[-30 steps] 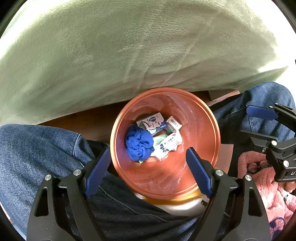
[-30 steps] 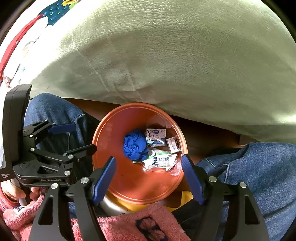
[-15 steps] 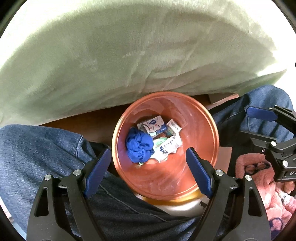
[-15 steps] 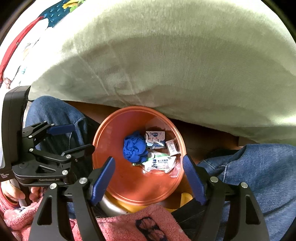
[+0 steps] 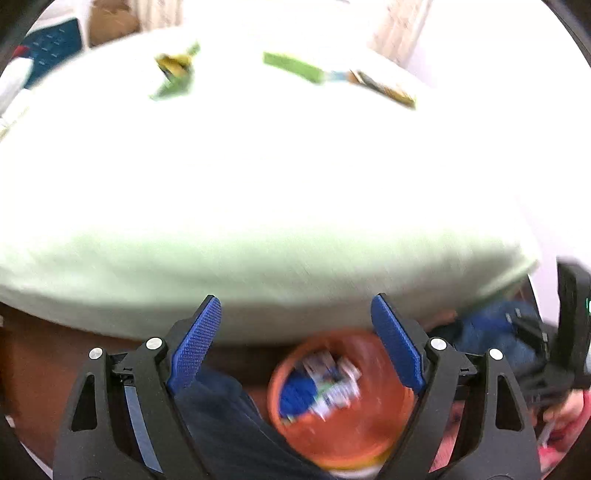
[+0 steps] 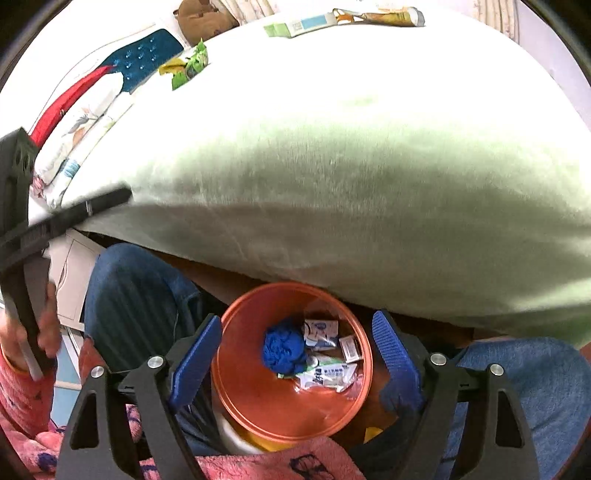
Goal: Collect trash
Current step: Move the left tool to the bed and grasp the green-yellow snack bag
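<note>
An orange bin stands between a person's knees and holds a crumpled blue wad and several white wrappers. My right gripper hangs above its far rim, jaws opening, nothing between them. My left gripper is higher, over the edge of the bed, its jaws also opening and empty; this view is blurred, with the bin low down. On the pale green bed cover lie a green wrapper, a green and blue box and a yellow-orange wrapper.
Jeans-clad legs flank the bin. A pink fleece sleeve lies at the bottom. A hand holds the left gripper's handle at far left. A patterned blue and red pillow and a brown plush toy sit at the bed's far side.
Both grippers have risen and tipped upward, the left one more. The bin has slid low in both views, and the bed top with its wrappers has come into sight. Both jaws have spread wider.
</note>
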A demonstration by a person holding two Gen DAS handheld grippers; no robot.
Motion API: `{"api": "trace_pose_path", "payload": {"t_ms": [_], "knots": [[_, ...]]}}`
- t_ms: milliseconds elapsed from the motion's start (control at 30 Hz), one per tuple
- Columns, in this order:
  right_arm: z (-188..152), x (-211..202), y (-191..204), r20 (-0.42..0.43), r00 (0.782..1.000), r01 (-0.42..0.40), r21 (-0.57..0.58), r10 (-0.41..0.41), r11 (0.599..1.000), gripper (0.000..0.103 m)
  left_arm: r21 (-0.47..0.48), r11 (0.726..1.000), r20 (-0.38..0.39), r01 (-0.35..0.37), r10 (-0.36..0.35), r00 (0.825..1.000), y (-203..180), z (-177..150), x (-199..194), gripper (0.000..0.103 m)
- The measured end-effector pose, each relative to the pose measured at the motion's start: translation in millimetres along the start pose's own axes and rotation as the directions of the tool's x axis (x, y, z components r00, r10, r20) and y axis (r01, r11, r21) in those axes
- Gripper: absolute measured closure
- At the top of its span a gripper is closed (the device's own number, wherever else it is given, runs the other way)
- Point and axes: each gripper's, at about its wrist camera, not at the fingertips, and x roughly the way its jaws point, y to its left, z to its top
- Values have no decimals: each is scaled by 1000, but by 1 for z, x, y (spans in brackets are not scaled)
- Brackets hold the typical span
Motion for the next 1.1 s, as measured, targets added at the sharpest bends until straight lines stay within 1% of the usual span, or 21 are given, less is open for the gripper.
{"api": "trace_pose_path", "payload": {"t_ms": [33,133,200,233,267,333,400,467,533,567,633,700,733,800,933,967,1033,1100], "knots": [[1,-1,0,3,1000,1,3,-1,1000,21,-7,1000,15,-17,18,1000,5,7,-1,13],[4,-2,0,7,1000,-5,8,5,1000,21,-45,996,85,-79,83,993,26,35,-6,13],[3,-1,2,5,1000,-6,7,6,1000,21,-55,995,118,-80,86,989,35,52,-5,13],[4,-2,3,5,1000,-9,6,9,1000,21,-55,994,137,-92,99,986,37,60,-4,13],[4,-3,4,5,1000,-13,3,13,1000,21,-45,992,169,-116,122,978,42,74,-1,13],[5,-2,7,8,1000,-18,-1,18,1000,21,-31,988,200,-149,152,968,48,97,9,13],[8,-4,12,15,999,-31,-11,32,999,21,-29,986,212,-165,167,963,58,119,20,13],[10,-6,17,26,999,-40,-30,41,999,20,-52,980,214,-194,201,956,70,141,33,13],[12,-9,25,40,998,-44,-61,46,997,19,-71,980,214,-184,195,957,81,160,42,13],[13,-9,27,45,998,-43,-68,46,997,18,-87,977,199,-193,207,958,89,176,54,13],[16,-10,31,51,997,-46,-82,51,996,18,-100,970,177,-223,238,955,98,195,71,13],[19,-9,32,50,997,-55,-87,59,995,18,-119,957,154,-263,279,948,108,210,87,13],[21,-9,33,50,997,-56,-89,61,994,18,-131,955,145,-265,283,948,113,219,95,13],[24,-8,34,47,997,-57,-90,61,994,18,-153,948,130,-278,298,946,121,228,102,13],[26,-3,33,30,997,-61,-85,64,994,18,-182,942,124,-281,306,944,131,242,116,13],[28,-1,33,26,997,-64,-85,67,994,18,-184,941,125,-283,308,943,131,242,118,16],[31,0,34,24,998,-64,-88,66,994,18,-184,945,114,-271,295,949,133,242,122,63],[36,-1,36,26,997,-67,-93,69,993,18,-185,945,122,-269,294,948,133,239,122,63]]}}
